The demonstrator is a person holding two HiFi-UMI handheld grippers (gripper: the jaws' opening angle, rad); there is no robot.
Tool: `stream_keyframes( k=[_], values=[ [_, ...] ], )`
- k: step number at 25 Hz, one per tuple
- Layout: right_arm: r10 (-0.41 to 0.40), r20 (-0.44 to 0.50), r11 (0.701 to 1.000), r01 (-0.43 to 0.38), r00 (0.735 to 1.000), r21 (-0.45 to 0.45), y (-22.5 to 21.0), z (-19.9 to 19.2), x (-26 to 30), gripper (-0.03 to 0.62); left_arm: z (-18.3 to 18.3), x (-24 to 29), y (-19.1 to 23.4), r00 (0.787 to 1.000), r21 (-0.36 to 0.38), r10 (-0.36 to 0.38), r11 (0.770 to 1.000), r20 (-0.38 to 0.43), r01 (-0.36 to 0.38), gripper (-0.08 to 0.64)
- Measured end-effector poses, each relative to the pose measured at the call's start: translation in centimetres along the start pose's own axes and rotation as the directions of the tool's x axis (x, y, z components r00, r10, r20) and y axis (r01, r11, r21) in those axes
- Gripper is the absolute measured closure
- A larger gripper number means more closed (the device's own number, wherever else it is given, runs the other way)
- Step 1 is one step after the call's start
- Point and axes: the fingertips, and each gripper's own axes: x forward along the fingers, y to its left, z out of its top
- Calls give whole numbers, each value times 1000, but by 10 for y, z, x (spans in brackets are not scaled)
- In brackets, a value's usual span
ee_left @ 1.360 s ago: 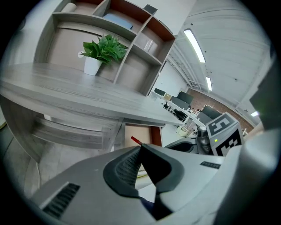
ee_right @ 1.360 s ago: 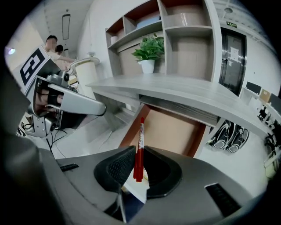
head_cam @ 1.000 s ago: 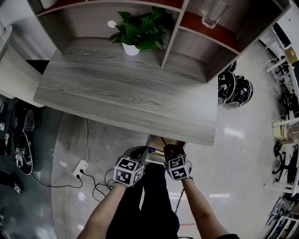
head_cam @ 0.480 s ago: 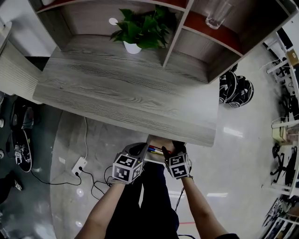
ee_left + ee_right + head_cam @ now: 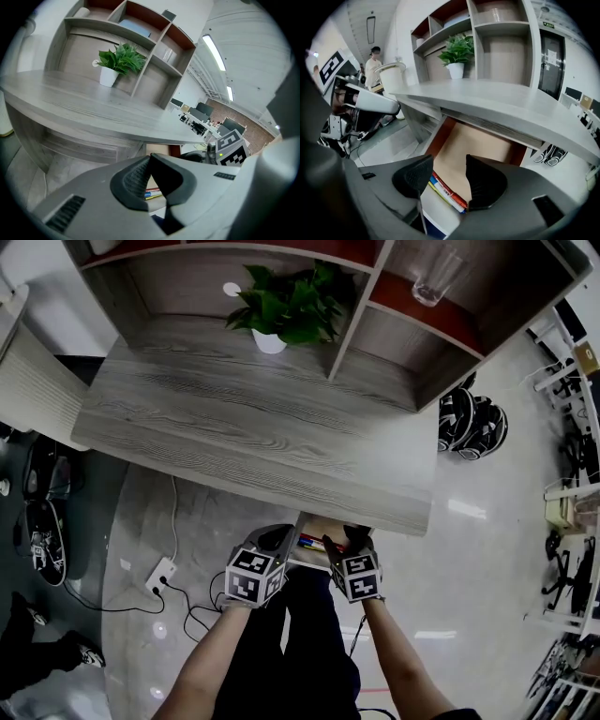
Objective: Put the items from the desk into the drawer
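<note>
Pens (image 5: 449,191) lie inside the open drawer (image 5: 480,140), bunched against its front edge with their long axis running along that edge. That is the relation the coming move turns on. The right gripper (image 5: 450,172) hangs directly above them, tilted down into the drawer. Its jaws have just been opening and now stand wide apart with nothing between them, so the pens sit free on the drawer floor.

The left gripper (image 5: 149,161) waits at the drawer's front left corner. Its 2 pads meet at the tips and I see nothing caught between them.

Behind the drawer the desk (image 5: 253,418) carries only a plant (image 5: 291,301), so the loading looks done and pushing the drawer in seems to be what remains. Both grippers are at the drawer's front. The left one sits outside it and looks better placed to push, while the right would first have to draw back clear of the front edge.
</note>
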Motion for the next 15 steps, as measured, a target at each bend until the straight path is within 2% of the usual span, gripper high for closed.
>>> stream_keyframes(
  k=[8, 15],
  values=[
    [81, 165, 996, -86, 983, 23, 27, 60, -35, 383, 27, -44, 5, 995, -46, 36, 998, 92, -32, 532],
    [148, 279, 986, -164, 949, 36, 60, 106, -73, 391, 50, -85, -2, 983, -77, 58, 996, 175, -45, 532]
  ],
)
